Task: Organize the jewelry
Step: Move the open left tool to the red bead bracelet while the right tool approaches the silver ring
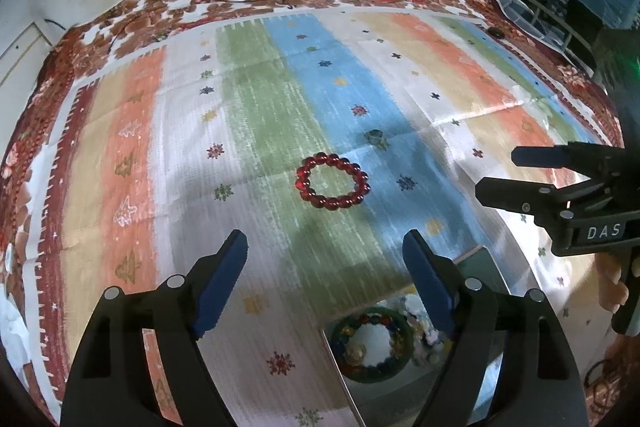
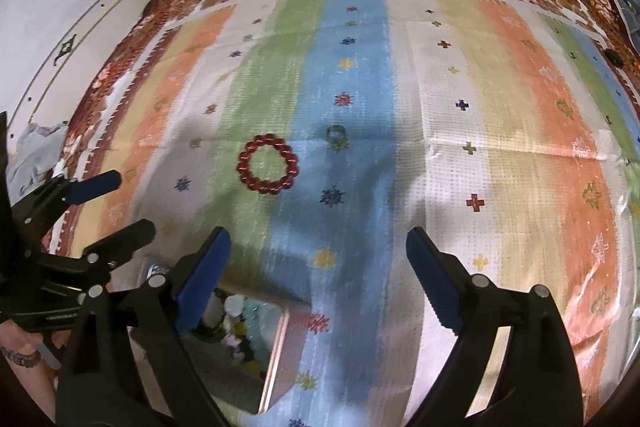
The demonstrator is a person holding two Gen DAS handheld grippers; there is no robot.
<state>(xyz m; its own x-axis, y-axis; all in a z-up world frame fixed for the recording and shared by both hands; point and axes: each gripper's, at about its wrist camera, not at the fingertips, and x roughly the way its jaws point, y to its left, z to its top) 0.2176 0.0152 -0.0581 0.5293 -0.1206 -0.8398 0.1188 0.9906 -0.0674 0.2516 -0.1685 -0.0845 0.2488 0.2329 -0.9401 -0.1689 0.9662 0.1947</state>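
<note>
Left wrist view: my left gripper (image 1: 324, 267) is spread wide and empty, hovering above the surface (image 1: 132, 167) with its striped cloth. The red bead bracelet (image 1: 333, 181) lies flat on the cloth at 12 o'clock from my fingertips, apart from them. Just past it, near 1 o'clock, sits a small ring (image 1: 375, 136), dark and blurry, so I can't tell its type for sure. At 5 o'clock, under my right finger, the jewelry box (image 1: 486, 267) already holds a multicolored bead bracelet (image 1: 370, 349) and some pale pieces. My right gripper (image 1: 498, 177) comes in from 3 o'clock, spread and holding nothing.

Right wrist view: right gripper (image 2: 318, 255) open wide, empty. Red bead bracelet (image 2: 268, 163) at 11 o'clock, ring (image 2: 336, 133) at 12, both loose on the cloth and well apart from the box. Jewelry box (image 2: 280, 339) at 7 o'clock, with mixed beads inside. Left gripper (image 2: 132, 205) at 9 o'clock, spread.

Progress: partly done, I'd say. Some pieces are boxed; the red bracelet and the ring remain outside, neither gripped yet.
</note>
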